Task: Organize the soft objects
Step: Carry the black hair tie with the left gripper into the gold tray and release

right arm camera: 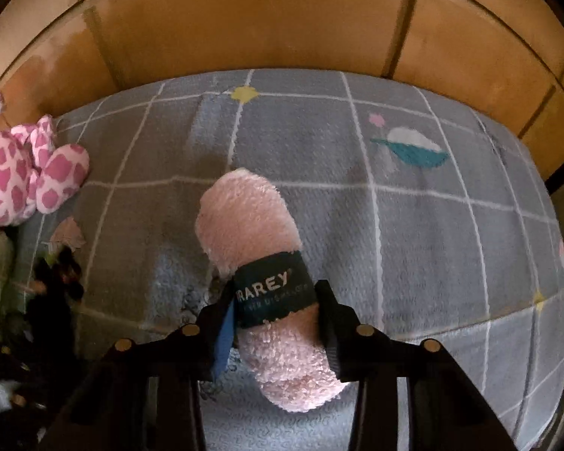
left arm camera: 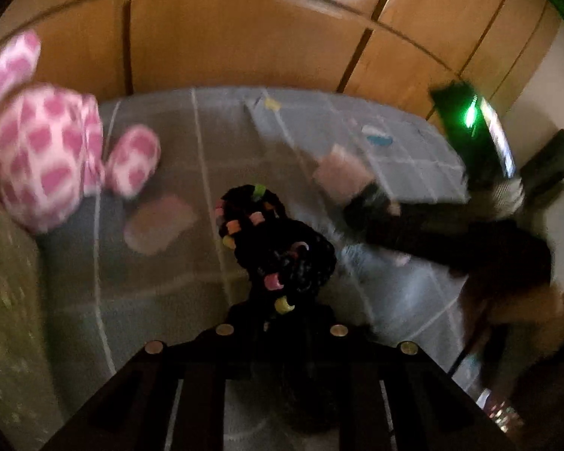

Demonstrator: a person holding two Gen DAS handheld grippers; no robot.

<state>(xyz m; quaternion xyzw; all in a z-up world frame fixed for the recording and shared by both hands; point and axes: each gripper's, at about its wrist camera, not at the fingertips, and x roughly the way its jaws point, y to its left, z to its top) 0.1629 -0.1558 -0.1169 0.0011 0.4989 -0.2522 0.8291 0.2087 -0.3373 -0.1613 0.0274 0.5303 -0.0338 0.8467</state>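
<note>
My left gripper (left arm camera: 282, 308) is shut on a black knitted piece with coloured beads (left arm camera: 278, 240) and holds it above the grey checked blanket (left arm camera: 161, 270). My right gripper (right arm camera: 278, 300) is shut on a rolled pink fluffy cloth (right arm camera: 252, 225) with a dark paper band, held over the blanket (right arm camera: 432, 225). A pink-and-white spotted plush toy (left arm camera: 45, 154) lies at the blanket's left edge; it also shows in the right wrist view (right arm camera: 26, 173). The right gripper and its pink roll show blurred in the left wrist view (left arm camera: 342, 173).
Wooden wardrobe panels (right arm camera: 282, 18) stand behind the bed. A greenish pillow (left arm camera: 7, 300) lies at the left. The left gripper's black piece shows dimly at the left of the right wrist view (right arm camera: 56, 274). A dark device with a green light (left arm camera: 470, 120) sits at the right.
</note>
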